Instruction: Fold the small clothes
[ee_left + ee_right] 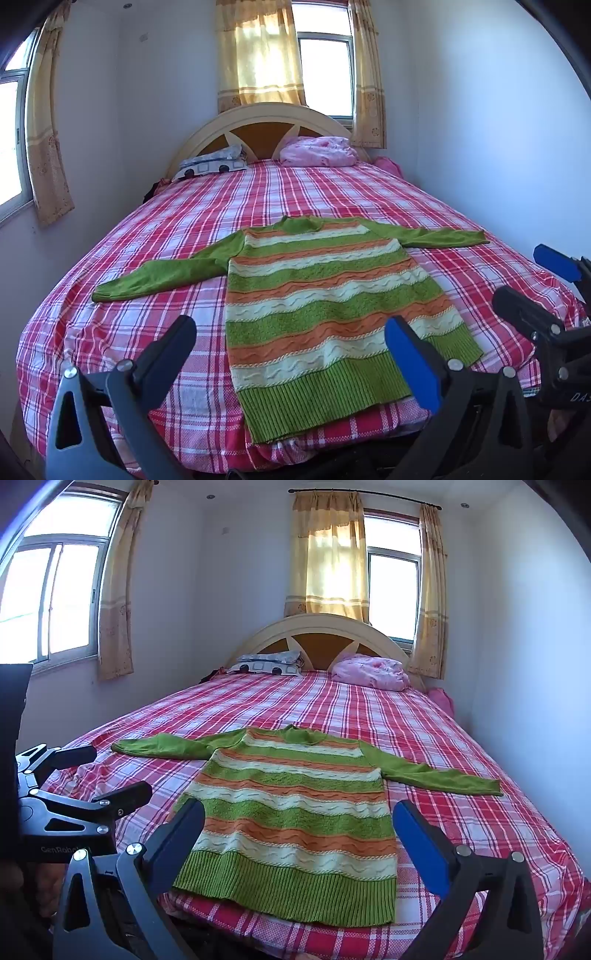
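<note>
Both grippers, left gripper [291,345] and right gripper [299,829], hover spread wide, empty. Beyond them the sweater [291,805] lies flat on the bed [461,812], sleeves out; folding is not begun.

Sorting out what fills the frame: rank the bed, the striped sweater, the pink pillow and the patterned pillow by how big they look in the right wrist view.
1. bed
2. striped sweater
3. pink pillow and patterned pillow: much alike, both far from the camera, so I won't rank them.

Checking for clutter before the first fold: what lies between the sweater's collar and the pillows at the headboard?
Only bare plaid bedsheet lies between the sweater and the pillows; both wrist views show it.
</note>
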The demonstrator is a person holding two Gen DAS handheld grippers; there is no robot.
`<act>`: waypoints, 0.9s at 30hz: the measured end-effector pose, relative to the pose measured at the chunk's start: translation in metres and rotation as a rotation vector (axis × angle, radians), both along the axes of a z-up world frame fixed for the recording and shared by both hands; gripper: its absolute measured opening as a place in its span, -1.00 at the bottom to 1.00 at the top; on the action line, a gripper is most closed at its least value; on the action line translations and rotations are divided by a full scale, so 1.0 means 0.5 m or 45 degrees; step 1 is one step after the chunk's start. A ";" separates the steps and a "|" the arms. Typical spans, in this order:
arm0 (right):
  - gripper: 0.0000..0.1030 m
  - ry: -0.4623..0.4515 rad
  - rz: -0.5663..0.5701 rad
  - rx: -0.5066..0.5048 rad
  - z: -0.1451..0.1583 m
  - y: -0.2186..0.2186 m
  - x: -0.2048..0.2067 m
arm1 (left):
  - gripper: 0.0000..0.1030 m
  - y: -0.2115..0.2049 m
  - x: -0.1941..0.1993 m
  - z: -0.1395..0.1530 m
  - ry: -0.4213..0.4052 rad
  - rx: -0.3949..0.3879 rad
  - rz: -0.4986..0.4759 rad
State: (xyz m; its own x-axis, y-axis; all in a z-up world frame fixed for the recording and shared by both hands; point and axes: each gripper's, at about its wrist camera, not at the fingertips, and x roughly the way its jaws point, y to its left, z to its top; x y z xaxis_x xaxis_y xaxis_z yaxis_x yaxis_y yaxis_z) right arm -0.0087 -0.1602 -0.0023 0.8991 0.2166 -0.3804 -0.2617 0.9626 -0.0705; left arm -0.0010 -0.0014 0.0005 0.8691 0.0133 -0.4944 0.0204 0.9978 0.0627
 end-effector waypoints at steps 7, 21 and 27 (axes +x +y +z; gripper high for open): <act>0.98 -0.001 0.019 0.013 0.003 -0.010 -0.001 | 1.00 0.013 -0.001 -0.005 0.010 -0.043 0.002; 0.98 0.020 0.026 0.007 -0.007 0.007 0.003 | 1.00 0.011 0.007 0.004 0.033 -0.048 0.013; 0.98 0.023 0.023 0.008 -0.009 0.009 0.005 | 1.00 0.011 0.009 0.002 0.037 -0.052 0.018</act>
State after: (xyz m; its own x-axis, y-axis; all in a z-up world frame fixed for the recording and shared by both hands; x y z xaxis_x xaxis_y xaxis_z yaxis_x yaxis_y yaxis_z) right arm -0.0064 -0.1560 -0.0070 0.8881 0.2354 -0.3948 -0.2804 0.9580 -0.0595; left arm 0.0035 0.0039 0.0016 0.8541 0.0046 -0.5201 0.0075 0.9997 0.0211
